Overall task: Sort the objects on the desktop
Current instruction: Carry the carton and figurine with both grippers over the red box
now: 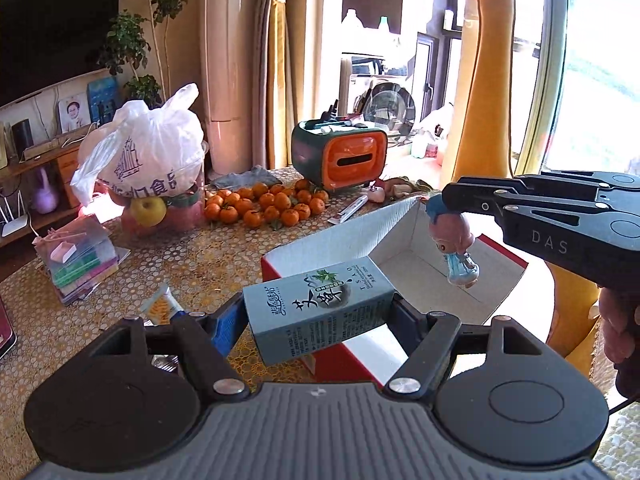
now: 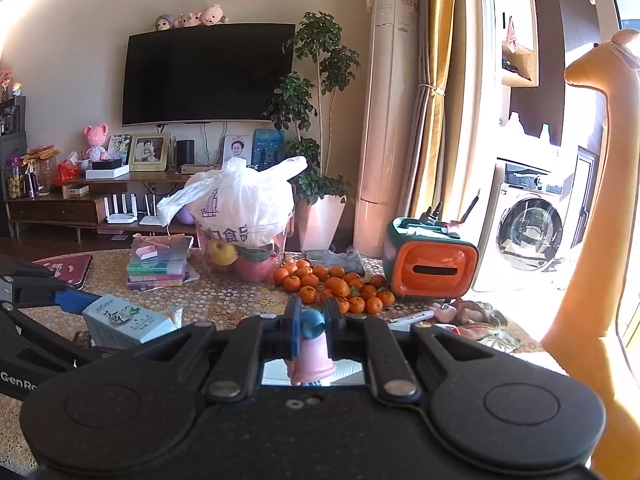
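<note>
The table (image 1: 192,256) wears a gold cloth patterned with small honeycomb cells. On it sit an open red cardboard box (image 1: 404,264) with a white inside, a loose heap of tangerines (image 1: 264,204), and an orange-and-green tissue box (image 1: 340,158) behind them. A clear container of apples (image 1: 160,208) stands beside the fruit, topped by a white plastic bag (image 1: 148,152). Near the left edge lies a stack of colourful booklets (image 1: 80,264); a yellow-and-white tube (image 1: 162,308) lies closer in, and a grey cloth (image 1: 246,178) rests at the far edge.
</note>
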A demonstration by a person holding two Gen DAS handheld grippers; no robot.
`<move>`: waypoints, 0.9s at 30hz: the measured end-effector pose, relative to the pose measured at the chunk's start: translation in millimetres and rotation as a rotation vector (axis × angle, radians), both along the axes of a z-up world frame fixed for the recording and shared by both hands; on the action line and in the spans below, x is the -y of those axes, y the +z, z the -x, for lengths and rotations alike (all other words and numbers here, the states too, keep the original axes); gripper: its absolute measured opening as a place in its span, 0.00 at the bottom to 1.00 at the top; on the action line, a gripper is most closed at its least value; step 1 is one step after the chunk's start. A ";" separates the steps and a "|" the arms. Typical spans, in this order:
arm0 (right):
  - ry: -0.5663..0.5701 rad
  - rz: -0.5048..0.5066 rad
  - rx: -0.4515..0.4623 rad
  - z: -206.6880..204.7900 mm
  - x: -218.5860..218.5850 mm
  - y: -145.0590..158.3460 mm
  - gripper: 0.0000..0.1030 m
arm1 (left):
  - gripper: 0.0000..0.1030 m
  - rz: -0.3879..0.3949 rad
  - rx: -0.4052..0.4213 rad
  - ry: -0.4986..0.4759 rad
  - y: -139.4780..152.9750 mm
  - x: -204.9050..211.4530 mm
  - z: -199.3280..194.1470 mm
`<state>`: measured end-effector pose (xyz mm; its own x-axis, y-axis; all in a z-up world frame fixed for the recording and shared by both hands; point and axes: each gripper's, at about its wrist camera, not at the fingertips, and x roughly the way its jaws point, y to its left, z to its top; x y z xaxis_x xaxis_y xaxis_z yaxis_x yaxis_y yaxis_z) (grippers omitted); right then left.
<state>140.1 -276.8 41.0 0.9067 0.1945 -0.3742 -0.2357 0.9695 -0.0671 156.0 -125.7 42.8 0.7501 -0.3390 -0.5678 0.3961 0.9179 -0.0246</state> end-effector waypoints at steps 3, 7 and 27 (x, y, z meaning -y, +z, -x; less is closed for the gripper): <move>-0.022 0.006 -0.007 -4.0 11.0 -4.3 0.11 | 0.73 -0.008 -0.001 -0.018 -3.0 15.7 -5.6; -0.045 0.012 -0.026 -7.8 24.7 -13.3 0.10 | 0.73 -0.017 -0.013 -0.042 -10.2 34.5 -12.4; -0.121 0.010 -0.144 -32.5 68.0 -66.9 0.10 | 0.73 -0.147 -0.138 -0.158 -61.1 101.3 -66.7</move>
